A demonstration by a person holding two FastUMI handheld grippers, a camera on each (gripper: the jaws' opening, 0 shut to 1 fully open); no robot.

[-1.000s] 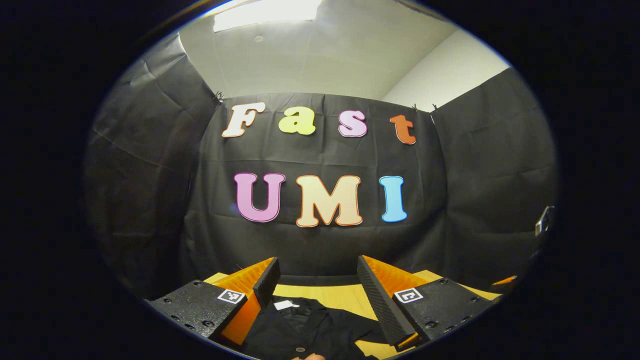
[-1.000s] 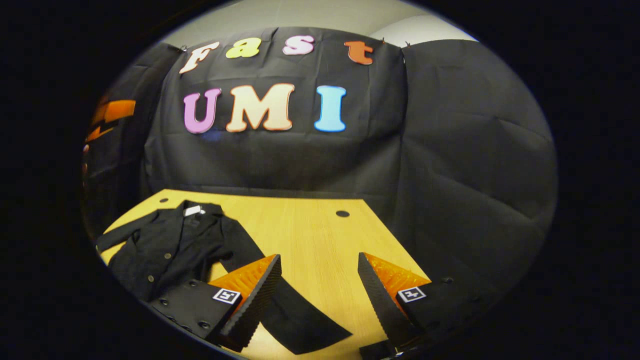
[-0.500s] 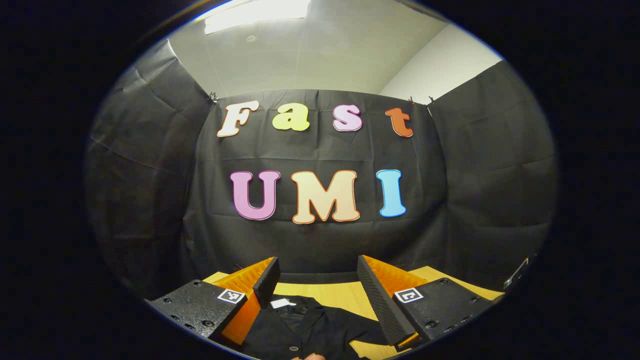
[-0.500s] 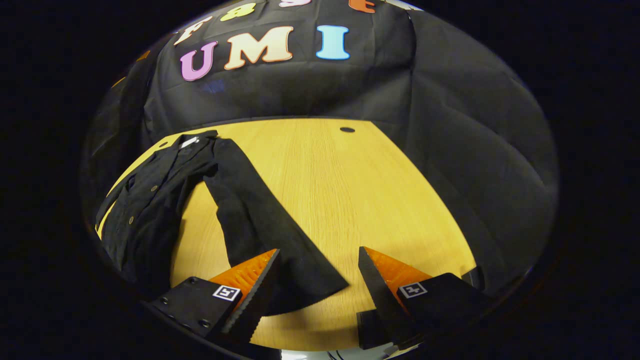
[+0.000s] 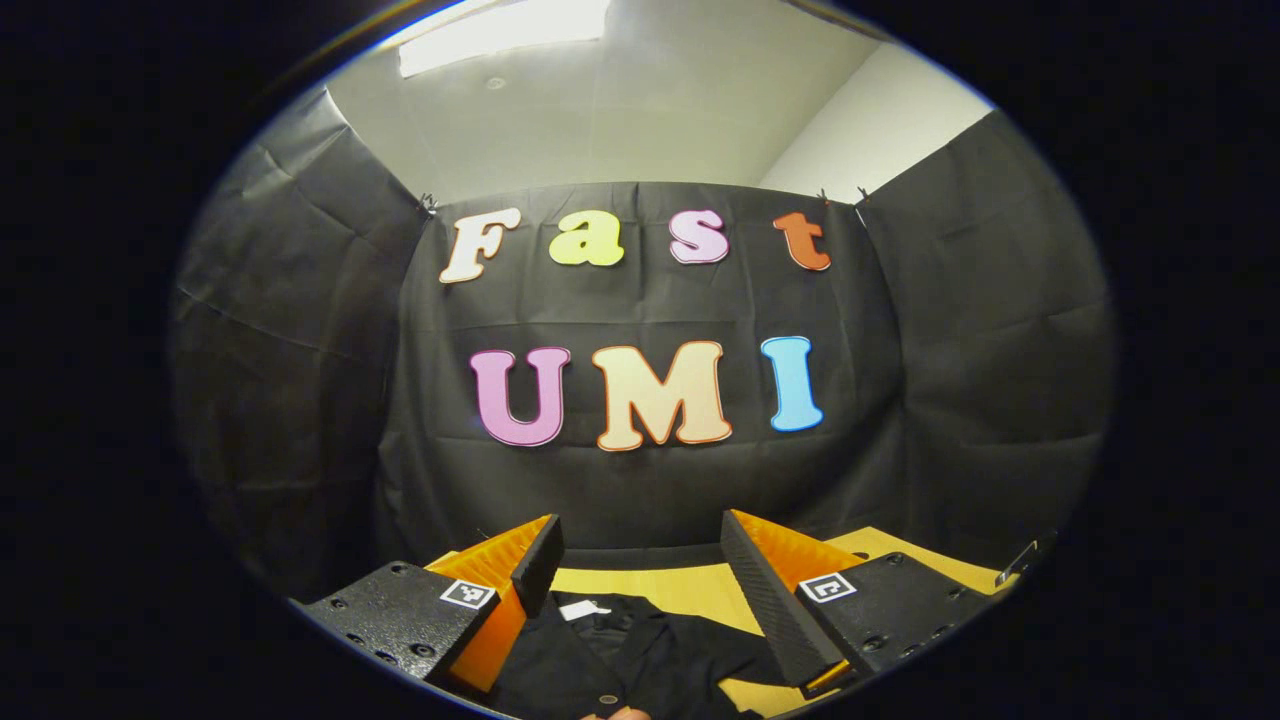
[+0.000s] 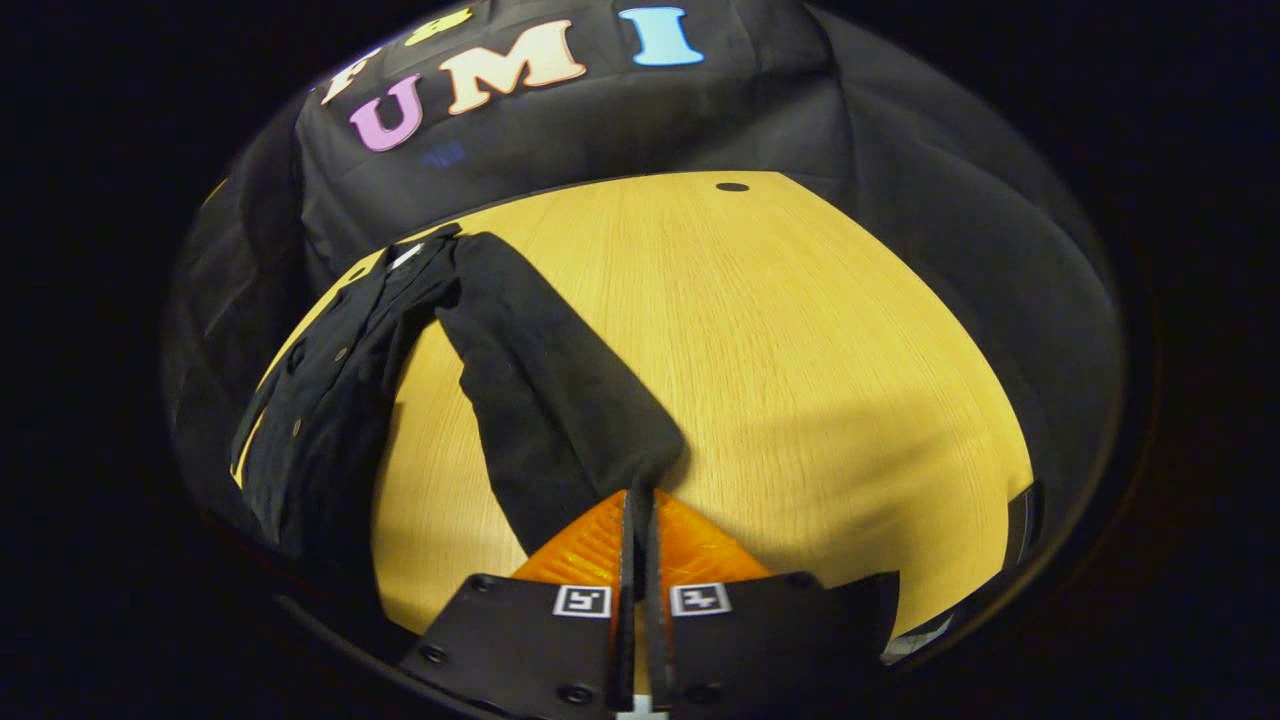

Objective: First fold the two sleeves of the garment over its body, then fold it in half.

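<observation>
**Right sleeve pinched at the cuff, ready to fold**

Wood-grain counter fills the booth floor, ringed by black cloth walls. On it a dark garment lies toward the left of the right gripper view, its body buttoned and roughly flat, its collar with a pale tag at the far end. One sleeve runs out from the shoulder diagonally toward the camera, apart from the body, with bare wood between them.

The right claw is pressed together, its tips meeting at the sleeve's cuff end; it appears to pinch the cuff, though how much cloth sits between the fingers is hard to tell. The left claw is spread and holds nothing, poised above the garment's collar area.

The step in hand looks like the first sleeve fold. To do it well:

- Lift the cuff only enough to clear the counter, so the body is not dragged.
- Carry it in an arc across toward the buttons, letting the crease form at the shoulder seam.
- Lay the sleeve flat and straight over the body before letting go.
- The free left claw could press near the shoulder to anchor the garment if it starts to slide.
</observation>
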